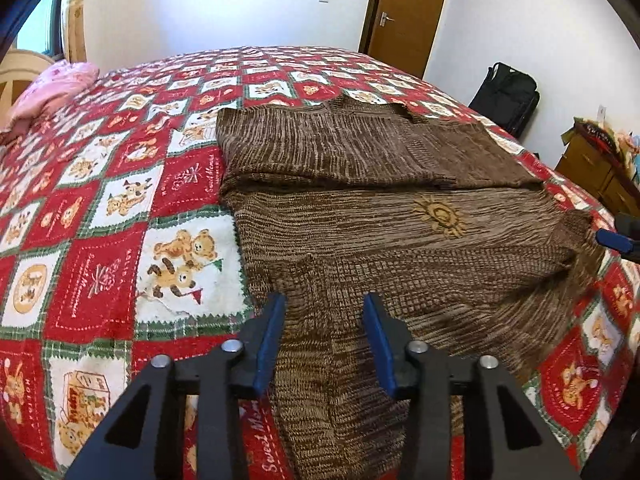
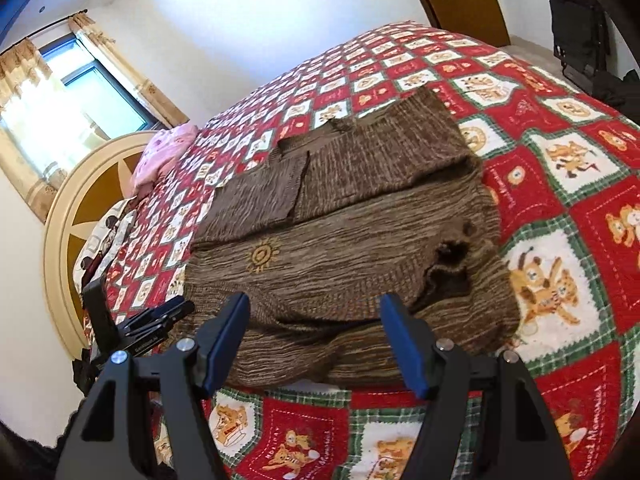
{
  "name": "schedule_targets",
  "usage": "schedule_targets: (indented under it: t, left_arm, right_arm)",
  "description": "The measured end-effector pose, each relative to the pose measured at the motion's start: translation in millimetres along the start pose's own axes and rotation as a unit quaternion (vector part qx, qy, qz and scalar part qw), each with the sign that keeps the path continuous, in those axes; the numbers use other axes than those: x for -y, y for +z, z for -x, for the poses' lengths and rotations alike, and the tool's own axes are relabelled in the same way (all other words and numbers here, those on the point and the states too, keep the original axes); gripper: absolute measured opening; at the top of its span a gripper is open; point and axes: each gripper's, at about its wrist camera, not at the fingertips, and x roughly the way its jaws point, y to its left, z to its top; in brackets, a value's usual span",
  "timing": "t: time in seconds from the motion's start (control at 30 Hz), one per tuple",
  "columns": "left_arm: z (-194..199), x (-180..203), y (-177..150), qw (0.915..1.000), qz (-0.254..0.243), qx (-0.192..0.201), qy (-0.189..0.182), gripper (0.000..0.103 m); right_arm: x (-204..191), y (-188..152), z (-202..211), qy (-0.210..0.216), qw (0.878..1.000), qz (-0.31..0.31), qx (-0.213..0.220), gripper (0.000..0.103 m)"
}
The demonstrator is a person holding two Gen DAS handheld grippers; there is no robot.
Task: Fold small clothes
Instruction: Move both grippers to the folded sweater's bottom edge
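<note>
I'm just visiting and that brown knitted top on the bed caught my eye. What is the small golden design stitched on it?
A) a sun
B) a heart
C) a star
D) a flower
A: the golden motif on the brown knitted sweater is a round disc ringed with short rays, which reads as a sun; it shows in both wrist views.

Left wrist view: right gripper [image 1: 616, 238] cut off by right edge, only a blue tip visible; whether anything is held can't be told. Sweater [image 1: 400, 248] near hem hidden btwn/behind left gripper [image 1: 325, 340] fingers [image 1: 270, 344]. Black bag [image 1: 508, 96] detail too small. Right wrist view: left gripper [image 2: 160, 320] partly hidden at sweater's [image 2: 340, 248] edge; headboard [image 2: 76, 216] partly covered by pillows.
</note>
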Motion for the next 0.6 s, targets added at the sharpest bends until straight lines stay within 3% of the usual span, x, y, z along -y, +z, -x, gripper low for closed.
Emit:
schedule_targets:
  t: [0.2, 0.3, 0.6]
  left_arm:
    - [10, -3, 0, 0.9998, 0.001, 0.012, 0.018, 0.03]
    - [-3, -3, -1, 0.9995, 0.005, -0.011, 0.028, 0.031]
    - [-4, -6, 0, 0.9991, 0.028, -0.011, 0.029, 0.042]
  right_arm:
    - [17, 9, 20, -0.02, 0.999, -0.015, 0.028, 0.071]
    - [23, 10, 24, -0.019, 0.999, -0.031, 0.032, 0.071]
    - [29, 13, 31, -0.032, 0.998, -0.036, 0.042, 0.071]
